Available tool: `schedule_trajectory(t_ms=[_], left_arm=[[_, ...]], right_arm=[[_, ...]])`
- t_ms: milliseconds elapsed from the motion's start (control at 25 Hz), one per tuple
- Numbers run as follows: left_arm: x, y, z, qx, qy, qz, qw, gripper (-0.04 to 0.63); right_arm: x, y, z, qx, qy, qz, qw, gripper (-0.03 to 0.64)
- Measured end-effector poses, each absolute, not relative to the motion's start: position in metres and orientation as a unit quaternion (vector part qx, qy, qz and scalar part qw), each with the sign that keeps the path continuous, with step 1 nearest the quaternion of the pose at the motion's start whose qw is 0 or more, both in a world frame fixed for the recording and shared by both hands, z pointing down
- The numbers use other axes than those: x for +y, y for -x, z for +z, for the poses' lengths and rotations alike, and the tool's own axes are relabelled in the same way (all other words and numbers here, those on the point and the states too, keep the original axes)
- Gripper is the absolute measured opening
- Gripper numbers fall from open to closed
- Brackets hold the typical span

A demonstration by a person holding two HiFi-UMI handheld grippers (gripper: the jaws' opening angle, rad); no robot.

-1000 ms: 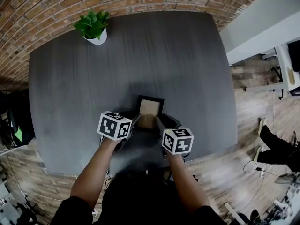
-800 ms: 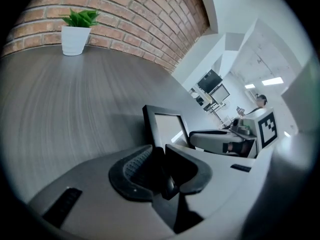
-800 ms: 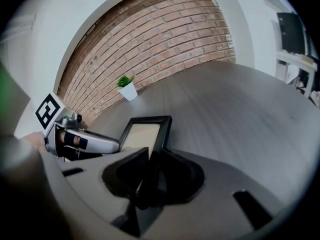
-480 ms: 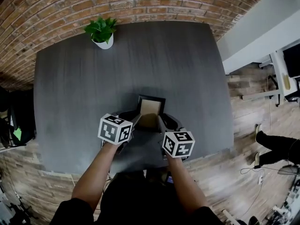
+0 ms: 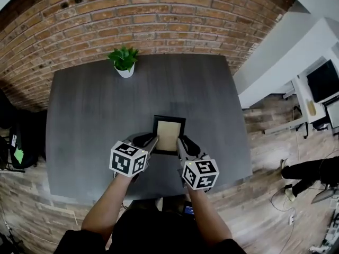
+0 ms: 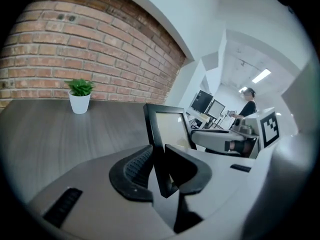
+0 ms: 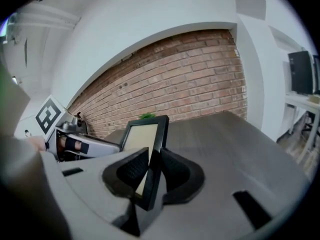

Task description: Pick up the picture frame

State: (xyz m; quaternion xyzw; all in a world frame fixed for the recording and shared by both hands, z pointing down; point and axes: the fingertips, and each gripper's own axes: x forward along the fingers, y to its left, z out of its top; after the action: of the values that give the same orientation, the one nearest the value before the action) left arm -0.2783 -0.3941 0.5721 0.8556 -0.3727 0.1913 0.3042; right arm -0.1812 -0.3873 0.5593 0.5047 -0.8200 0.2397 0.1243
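plant (image 5: 124, 61): small white pot, far left of the desk (image 5: 90, 115), by the brick wall (image 5: 132, 15); not touched, same spot on the desk as before.
left gripper (image 5: 151, 142): narrow, clamped on the left edge of the picture frame (image 5: 169, 135); the black rim sits between both pads in the left gripper view (image 6: 159, 169). Higher than a second ago.
picture frame: black rim, tan insert, held between the two grippers, near middle of the desk. Earlier its near edge lay low at the desk; now it is raised off the desk and its whole face shows in the head view.
right gripper (image 5: 180, 143): jaws have just been closing, now narrow and pinching the frame's right edge (image 7: 150, 176). Also higher than before.
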Motion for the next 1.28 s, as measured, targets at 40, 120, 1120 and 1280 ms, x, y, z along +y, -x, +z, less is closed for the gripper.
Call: schedule_trajectory(t_ms=[40, 120, 1120, 1280], left_arm=[[-0.392, 0.278, 0.561, -0.377, -0.859, 0.185, 0.293, 0.067], [-0.389, 0.276, 0.539, -0.386, -0.864, 0.170, 0.273, 0.067], [-0.191, 0.215, 0.366, -0.519, -0.847, 0.053, 0.098, 0.066], [-0.154, 0.212, 0.361, -0.533, -0.840, 0.049, 0.089, 0.066]], right_arm=[[-0.386, 0.181, 0.548, -0.824, -0.504, 0.228, 0.121, 0.081], [-0.381, 0.179, 0.526, -0.832, -0.502, 0.207, 0.112, 0.081], [-0.197, 0.116, 0.356, -0.907, -0.421, 0.023, 0.003, 0.081], [-0.163, 0.113, 0.352, -0.912, -0.409, 0.022, -0.009, 0.081]])
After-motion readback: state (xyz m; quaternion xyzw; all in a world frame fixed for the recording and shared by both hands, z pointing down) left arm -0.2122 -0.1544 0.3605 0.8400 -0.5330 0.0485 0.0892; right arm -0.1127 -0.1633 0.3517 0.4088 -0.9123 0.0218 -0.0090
